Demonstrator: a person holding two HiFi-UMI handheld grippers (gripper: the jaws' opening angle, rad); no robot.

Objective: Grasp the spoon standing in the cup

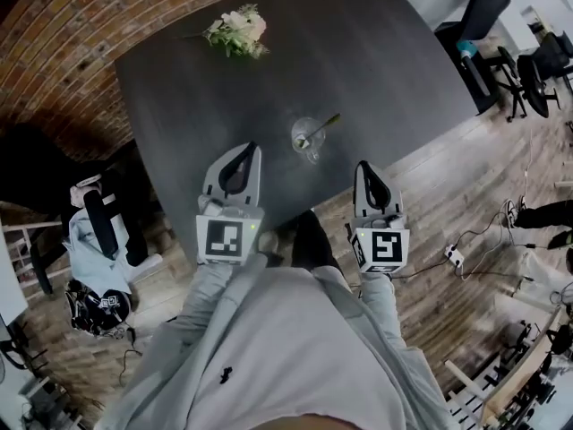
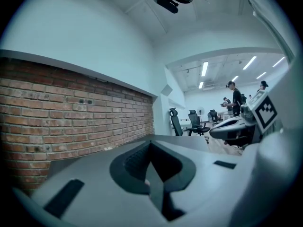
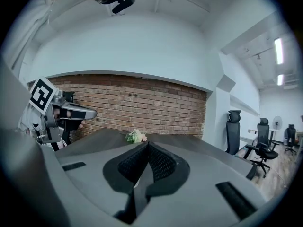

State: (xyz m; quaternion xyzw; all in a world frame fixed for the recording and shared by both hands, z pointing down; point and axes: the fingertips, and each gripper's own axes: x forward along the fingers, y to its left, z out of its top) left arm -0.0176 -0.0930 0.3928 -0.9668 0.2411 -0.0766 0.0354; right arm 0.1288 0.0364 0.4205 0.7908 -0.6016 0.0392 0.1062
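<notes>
Near glass cup [image 1: 307, 140] with slim spoon [image 1: 320, 129]: left gripper [image 1: 253, 148], right gripper [image 1: 363, 166], ribbed fingers [image 3: 162, 163] together.

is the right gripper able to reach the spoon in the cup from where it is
Probably yes: the right gripper sits near the cup with only bare table between, and the spoon handle leans out toward its side. Its jaws are shut, so they must open first.

Matt dark table [image 1: 376, 52], clear glossy glass cup [image 1: 309, 141] with shiny metal spoon [image 1: 324, 125], rough red brick wall [image 1: 54, 25], wood-plank floor [image 1: 430, 195], smooth matt grey plastic left gripper [image 1: 253, 148] and right gripper [image 1: 362, 165] with ribbed black pads [image 3: 161, 162], soft grey cloth sleeves [image 1: 201, 294].
</notes>
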